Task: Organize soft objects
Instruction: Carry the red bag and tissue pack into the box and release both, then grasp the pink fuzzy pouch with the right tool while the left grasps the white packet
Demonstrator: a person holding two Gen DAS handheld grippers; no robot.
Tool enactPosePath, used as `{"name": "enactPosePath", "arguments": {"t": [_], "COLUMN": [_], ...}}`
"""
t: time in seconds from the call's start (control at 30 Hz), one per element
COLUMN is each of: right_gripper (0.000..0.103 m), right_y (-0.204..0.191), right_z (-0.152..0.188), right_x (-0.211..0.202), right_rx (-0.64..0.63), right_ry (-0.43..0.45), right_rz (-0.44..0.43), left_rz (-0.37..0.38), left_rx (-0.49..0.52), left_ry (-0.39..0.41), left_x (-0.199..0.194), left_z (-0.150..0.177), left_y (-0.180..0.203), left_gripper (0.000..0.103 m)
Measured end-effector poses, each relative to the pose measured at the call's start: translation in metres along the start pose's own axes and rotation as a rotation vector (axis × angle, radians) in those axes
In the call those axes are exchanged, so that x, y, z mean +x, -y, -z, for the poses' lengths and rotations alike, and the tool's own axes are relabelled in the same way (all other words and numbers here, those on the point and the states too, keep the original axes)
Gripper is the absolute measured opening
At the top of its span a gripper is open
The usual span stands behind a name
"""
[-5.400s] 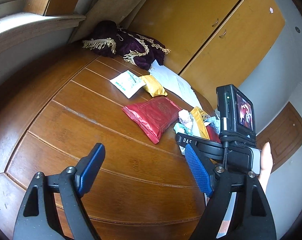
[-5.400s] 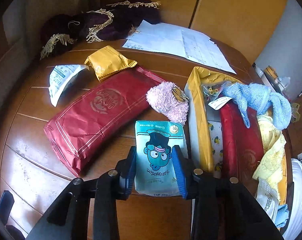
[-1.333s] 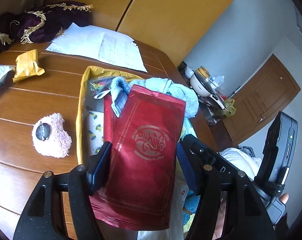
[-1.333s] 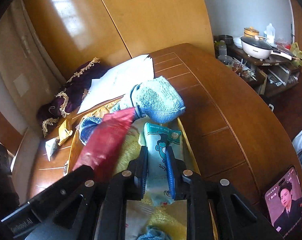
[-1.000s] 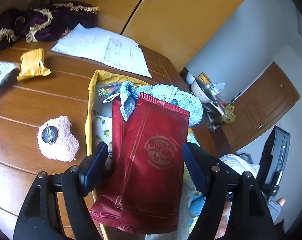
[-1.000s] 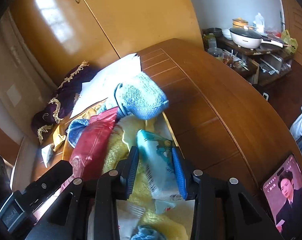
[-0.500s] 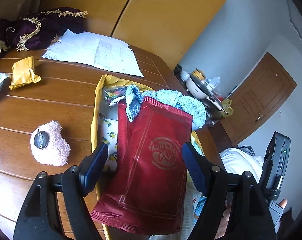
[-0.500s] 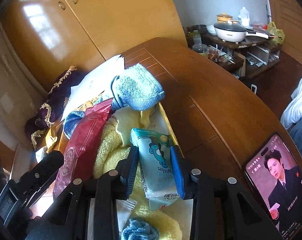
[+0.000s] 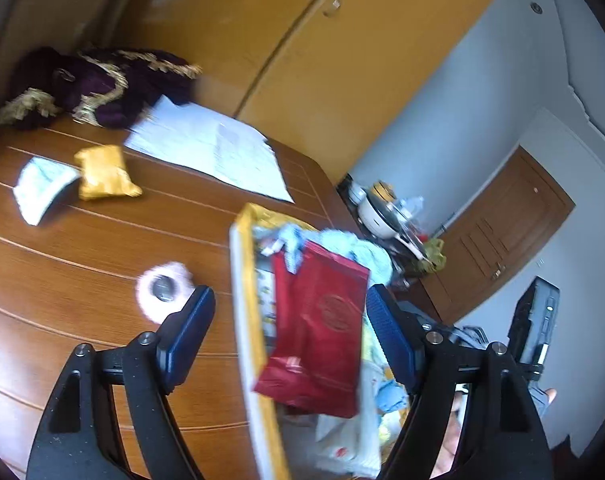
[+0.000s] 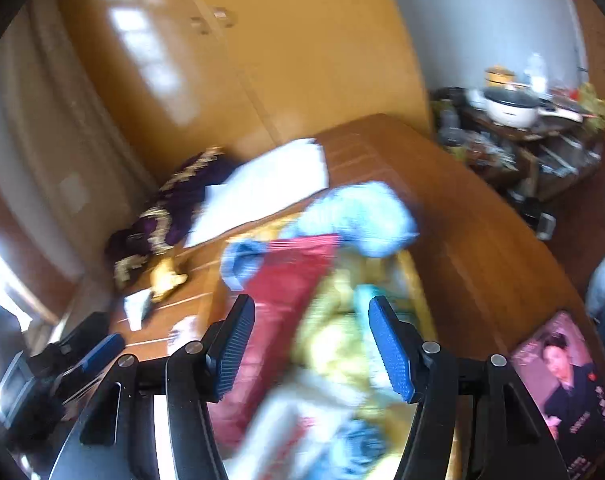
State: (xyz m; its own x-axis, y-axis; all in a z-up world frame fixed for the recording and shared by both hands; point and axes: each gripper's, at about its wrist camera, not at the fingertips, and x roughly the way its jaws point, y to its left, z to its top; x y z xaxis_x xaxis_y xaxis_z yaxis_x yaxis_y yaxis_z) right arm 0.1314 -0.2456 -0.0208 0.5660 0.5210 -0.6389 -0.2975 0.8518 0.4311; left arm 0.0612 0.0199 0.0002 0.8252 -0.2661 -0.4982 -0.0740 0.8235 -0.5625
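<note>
A yellow-rimmed box on the brown table holds a heap of soft things. A red packet lies on top of the heap, its far end under a light blue towel. My left gripper hangs open above the box, touching nothing. In the blurred right wrist view the red packet, yellow cloth and blue towel fill the box, and my right gripper is open over them. A pink fluffy pouch, a gold packet and a white packet lie on the table outside the box.
White papers and a dark purple fringed cloth lie at the table's far side, before tall wooden cupboards. A phone showing video rests on the table at right. A side shelf with a cooker stands beyond the table.
Both grippers have opened and pulled back up. The red packet has dropped from my left gripper into the box, and the teal packet has left my right gripper.
</note>
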Motion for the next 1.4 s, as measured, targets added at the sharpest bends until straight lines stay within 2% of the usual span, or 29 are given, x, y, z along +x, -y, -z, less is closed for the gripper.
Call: {"name": "enactPosePath", "arguments": {"t": [0.17, 0.27, 0.4, 0.53, 0.63, 0.73, 0.77, 0.9, 1.07, 1.17, 1.27, 1.4], "right_gripper": [0.063, 0.062, 0.062, 0.059, 0.054, 0.053, 0.052, 0.035, 0.028, 0.025, 0.025, 0.025], "right_y": [-0.071, -0.117, -0.161, -0.172, -0.166, -0.167, -0.168, -0.168, -0.166, -0.162, -0.156, -0.150], "right_z": [-0.009, -0.009, 0.005, 0.018, 0.029, 0.036, 0.038, 0.042, 0.041, 0.036, 0.029, 0.024], "right_x": [0.016, 0.039, 0.092, 0.135, 0.143, 0.147, 0.150, 0.157, 0.158, 0.155, 0.150, 0.140], "right_rx": [-0.168, -0.248, -0.359, -0.408, -0.407, -0.437, -0.446, -0.469, -0.457, -0.420, -0.361, -0.315], "right_ry": [-0.083, -0.151, -0.253, -0.320, -0.350, -0.337, -0.336, -0.366, -0.377, -0.374, -0.366, -0.335], "right_rz": [-0.152, -0.190, -0.110, 0.003, 0.041, 0.076, 0.092, 0.111, 0.102, 0.060, 0.014, -0.035], "left_rz": [-0.112, -0.185, -0.275, -0.289, -0.288, -0.305, -0.302, -0.328, -0.366, -0.385, -0.444, -0.519], "left_rx": [-0.027, -0.035, -0.083, -0.210, -0.232, -0.221, -0.216, -0.182, -0.142, -0.130, -0.018, 0.184], "left_ry": [0.075, 0.099, 0.146, 0.120, 0.143, 0.141, 0.129, 0.122, 0.120, 0.108, 0.081, 0.058], "left_x": [-0.030, -0.038, -0.044, -0.046, -0.053, -0.052, -0.049, -0.043, -0.038, -0.034, -0.027, -0.009], "left_z": [-0.015, -0.028, -0.037, -0.037, -0.037, -0.035, -0.034, -0.034, -0.033, -0.036, -0.046, -0.064], "left_y": [-0.037, -0.061, -0.098, -0.136, -0.143, -0.141, -0.141, -0.135, -0.131, -0.129, -0.116, -0.109], "left_gripper": [0.080, 0.080, 0.080, 0.080, 0.080, 0.080, 0.080, 0.080, 0.080, 0.080, 0.080, 0.081]}}
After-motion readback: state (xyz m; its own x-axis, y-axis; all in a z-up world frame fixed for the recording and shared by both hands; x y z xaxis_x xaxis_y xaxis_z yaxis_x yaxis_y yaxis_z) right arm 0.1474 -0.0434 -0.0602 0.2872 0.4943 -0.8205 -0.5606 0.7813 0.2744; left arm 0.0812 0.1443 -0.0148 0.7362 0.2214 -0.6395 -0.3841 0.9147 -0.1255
